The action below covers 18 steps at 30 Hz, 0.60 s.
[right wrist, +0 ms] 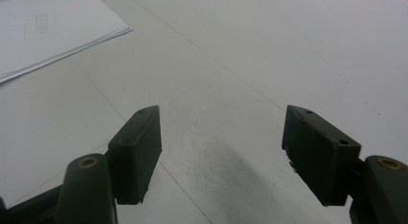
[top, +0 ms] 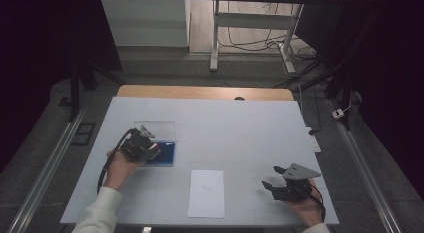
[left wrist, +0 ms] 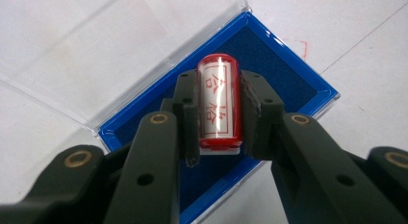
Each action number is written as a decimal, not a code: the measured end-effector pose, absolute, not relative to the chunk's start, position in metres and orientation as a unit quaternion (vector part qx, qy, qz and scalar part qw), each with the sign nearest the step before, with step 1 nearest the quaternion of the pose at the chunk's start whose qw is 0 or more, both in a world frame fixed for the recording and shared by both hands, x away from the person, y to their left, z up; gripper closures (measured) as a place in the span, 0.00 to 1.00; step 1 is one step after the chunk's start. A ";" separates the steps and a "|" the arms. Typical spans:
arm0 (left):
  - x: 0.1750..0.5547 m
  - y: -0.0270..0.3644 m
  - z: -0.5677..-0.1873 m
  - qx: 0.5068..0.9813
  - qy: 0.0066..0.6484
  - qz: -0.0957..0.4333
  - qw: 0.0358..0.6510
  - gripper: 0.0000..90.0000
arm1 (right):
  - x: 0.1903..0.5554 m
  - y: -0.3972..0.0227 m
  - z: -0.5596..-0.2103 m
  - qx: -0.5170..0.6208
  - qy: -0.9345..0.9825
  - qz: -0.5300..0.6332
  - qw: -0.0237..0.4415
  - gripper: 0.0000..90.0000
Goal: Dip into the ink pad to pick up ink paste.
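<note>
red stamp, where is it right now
The red stamp sits clamped between the left hand-held gripper jaws, over the blue ink pad, at the table's left in the high view.

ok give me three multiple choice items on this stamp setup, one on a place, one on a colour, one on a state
1. Where is the stamp held?
A. over the sheet of paper
B. over the open ink pad
C. beside the right gripper

2. What colour is the ink pad's frame?
A. blue
B. green
C. yellow

3. How does the right gripper stand?
A. shut on the stamp
B. shut on the paper
C. open, with nothing between its jaws

Answers:
1. B: the left gripper view shows the left gripper clamping the red stamp above the pad, whose clear lid is folded back.
2. A: the rim around the dark pad is bright blue.
3. C: in the right gripper view the jaws stand wide apart over the bare table, with the sheet of paper lying off to one side.
</note>
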<state>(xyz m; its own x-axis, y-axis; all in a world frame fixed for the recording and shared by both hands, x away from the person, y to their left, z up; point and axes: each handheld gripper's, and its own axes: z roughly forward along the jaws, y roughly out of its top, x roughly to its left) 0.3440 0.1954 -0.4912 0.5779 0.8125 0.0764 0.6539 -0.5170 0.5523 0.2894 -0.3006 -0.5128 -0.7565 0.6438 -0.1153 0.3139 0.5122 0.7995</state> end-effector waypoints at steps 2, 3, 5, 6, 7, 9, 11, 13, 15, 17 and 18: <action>0.344 0.195 -0.491 0.856 0.429 0.164 0.240 0.79 | 0.289 -0.300 -0.513 0.283 0.846 0.403 0.204 0.33; 0.344 0.195 -0.491 0.856 0.429 0.164 0.240 0.79 | 0.289 -0.299 -0.513 0.282 0.847 0.402 0.203 0.33; 0.344 0.196 -0.492 0.856 0.428 0.164 0.241 0.79 | 0.289 -0.299 -0.513 0.282 0.847 0.402 0.202 0.33; 0.344 0.196 -0.492 0.856 0.428 0.164 0.241 0.79 | 0.290 -0.299 -0.513 0.282 0.847 0.402 0.202 0.33; 0.344 0.196 -0.492 0.856 0.427 0.163 0.241 0.79 | 0.290 -0.299 -0.513 0.282 0.847 0.403 0.202 0.33; 0.344 0.196 -0.492 0.856 0.427 0.164 0.240 0.79 | 0.290 -0.299 -0.513 0.282 0.847 0.403 0.202 0.33; 0.344 0.195 -0.492 0.857 0.426 0.166 0.239 0.79 | 0.289 -0.299 -0.513 0.282 0.848 0.401 0.203 0.33; 0.344 0.196 -0.492 0.855 0.428 0.166 0.242 0.79 | 0.289 -0.298 -0.513 0.281 0.848 0.402 0.202 0.33; 0.344 0.195 -0.492 0.856 0.426 0.168 0.240 0.79 | 0.290 -0.298 -0.513 0.281 0.848 0.402 0.201 0.33; 0.344 0.196 -0.492 0.855 0.427 0.165 0.242 0.79 | 0.290 -0.298 -0.514 0.281 0.849 0.401 0.200 0.33; 0.344 0.196 -0.493 0.855 0.427 0.165 0.244 0.79 | 0.290 -0.299 -0.514 0.281 0.849 0.401 0.200 0.33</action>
<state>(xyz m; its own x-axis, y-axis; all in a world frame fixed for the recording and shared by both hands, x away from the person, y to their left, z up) 0.3438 0.1961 -0.4927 0.5804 0.8110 0.0733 0.6501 -0.5156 0.5582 0.2899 -0.2986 -0.5138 -0.7620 0.6376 -0.1133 0.3171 0.5199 0.7932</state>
